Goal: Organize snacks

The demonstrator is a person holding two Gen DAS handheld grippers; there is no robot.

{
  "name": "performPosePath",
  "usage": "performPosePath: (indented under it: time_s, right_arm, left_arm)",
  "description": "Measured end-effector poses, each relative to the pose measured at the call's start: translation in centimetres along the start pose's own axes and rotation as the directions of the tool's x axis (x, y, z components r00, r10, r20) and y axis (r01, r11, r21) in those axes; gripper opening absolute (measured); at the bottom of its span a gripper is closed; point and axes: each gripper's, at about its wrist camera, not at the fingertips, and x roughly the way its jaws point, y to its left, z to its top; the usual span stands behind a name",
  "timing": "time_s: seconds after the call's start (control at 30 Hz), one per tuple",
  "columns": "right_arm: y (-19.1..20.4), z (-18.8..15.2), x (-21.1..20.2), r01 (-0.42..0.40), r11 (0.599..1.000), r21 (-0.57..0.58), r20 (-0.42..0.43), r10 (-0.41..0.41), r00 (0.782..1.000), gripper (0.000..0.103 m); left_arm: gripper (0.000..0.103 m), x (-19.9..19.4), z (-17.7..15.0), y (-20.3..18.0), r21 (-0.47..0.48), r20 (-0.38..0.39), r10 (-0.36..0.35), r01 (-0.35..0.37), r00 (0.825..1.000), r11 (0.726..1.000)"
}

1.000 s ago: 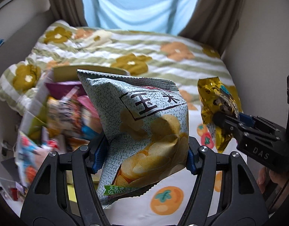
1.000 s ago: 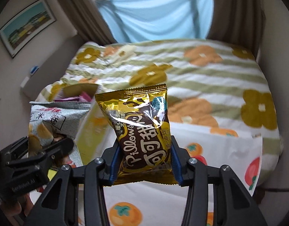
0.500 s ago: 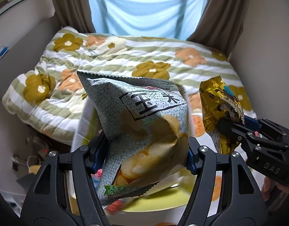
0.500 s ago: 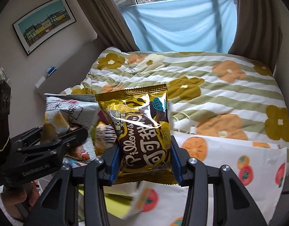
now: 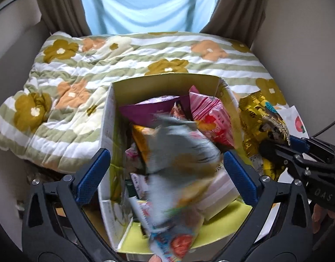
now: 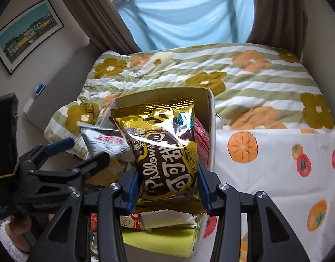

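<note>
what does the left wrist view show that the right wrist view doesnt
Only the left wrist view: the pink snack pack and purple snack pack lying in the box.

Only the right wrist view: the framed picture on the wall, and the printed front of the gold cocoa bag.

Both: the left gripper, jaws opening around the blurred chip bag; the right gripper clamping the gold bag; the cardboard box; the flowered quilt.

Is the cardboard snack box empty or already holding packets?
Holding packets: the cardboard box shows a purple packet and a pink packet inside.
</note>
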Motion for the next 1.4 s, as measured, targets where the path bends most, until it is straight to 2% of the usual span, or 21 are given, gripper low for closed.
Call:
performPosePath:
  time_s: [0.1,0.23,0.4,0.53,0.73,0.77,0.83,0.87,0.9,1.13,1.23,1.4]
  right_arm:
    - [-0.2,-0.3,0.1,0.012,1.000,0.008,-0.008,-0.012,1.000,0.042]
    - [-0.6,-0.7,0.5,0.008,1.000,0.026,-0.018,-0.007,1.000,0.042]
    - [-0.5,-0.5,-0.5,0.006,0.999,0.032,0.001,-0.006,1.000,0.042]
    - [0.7,-0.5,-1.5,0.006,1.000,-0.015,0.010,-0.006,1.000,0.042]
    - [2.2,-1.7,-0.9,-0.007,0.999,-0.051,-0.009,0.007,1.000,0.043]
    - [2.4,-2.0,-0.5,-0.009,0.998,-0.057,-0.024,0.008,1.000,0.046]
    - [2.6,-2.7,-0.1,0.011,0.998,-0.067,-0.027,-0.013,1.000,0.066]
    - [2.6,-3.2,0.0,0.021,0.998,-0.067,-0.016,-0.022,1.000,0.088]
    - [2.5,-3.5,0.1,0.023,0.998,-0.064,-0.010,-0.024,1.000,0.098]
    - [1.0,-5.1,0.3,0.034,0.999,0.012,-0.026,-0.033,0.999,0.098]
    - [1.0,-5.3,-0.4,0.033,0.999,0.010,-0.018,-0.033,0.999,0.098]
    - [0.8,-5.8,-3.1,0.014,1.000,0.001,0.032,-0.014,0.999,0.098]
  left_arm:
    - [0.103,-1.2,-1.0,1.4,-0.042,0.016,-0.028,0.029,0.999,0.999]
    - [0.103,-2.4,-2.2,3.2,-0.107,0.023,-0.015,0.017,1.000,0.994]
    - [0.103,-3.4,-3.0,4.6,-0.128,0.026,0.032,-0.029,0.999,0.991]
    - [0.103,-3.6,-3.4,5.0,-0.168,0.028,0.018,-0.013,0.999,0.986]
    - [0.103,-3.8,-3.7,4.8,-0.161,0.026,0.026,-0.021,0.999,0.987]
    - [0.103,-3.7,-3.9,4.8,-0.159,0.023,0.028,-0.024,0.999,0.987]
    - [0.103,-3.3,-4.2,4.8,-0.158,0.015,0.030,-0.028,0.999,0.987]
    - [0.103,-3.0,-4.5,4.9,-0.159,0.008,0.027,-0.026,1.000,0.987]
    - [0.103,-2.7,-4.8,5.0,-0.161,0.001,0.024,-0.024,1.000,0.987]
    - [0.103,-1.9,-6.1,4.8,-0.141,-0.024,0.027,-0.031,0.999,0.989]
    - [0.103,-2.7,-6.5,4.3,-0.140,-0.012,0.035,-0.037,0.999,0.989]
    - [0.103,-5.8,-6.8,2.0,-0.109,0.037,0.101,-0.097,0.994,0.989]
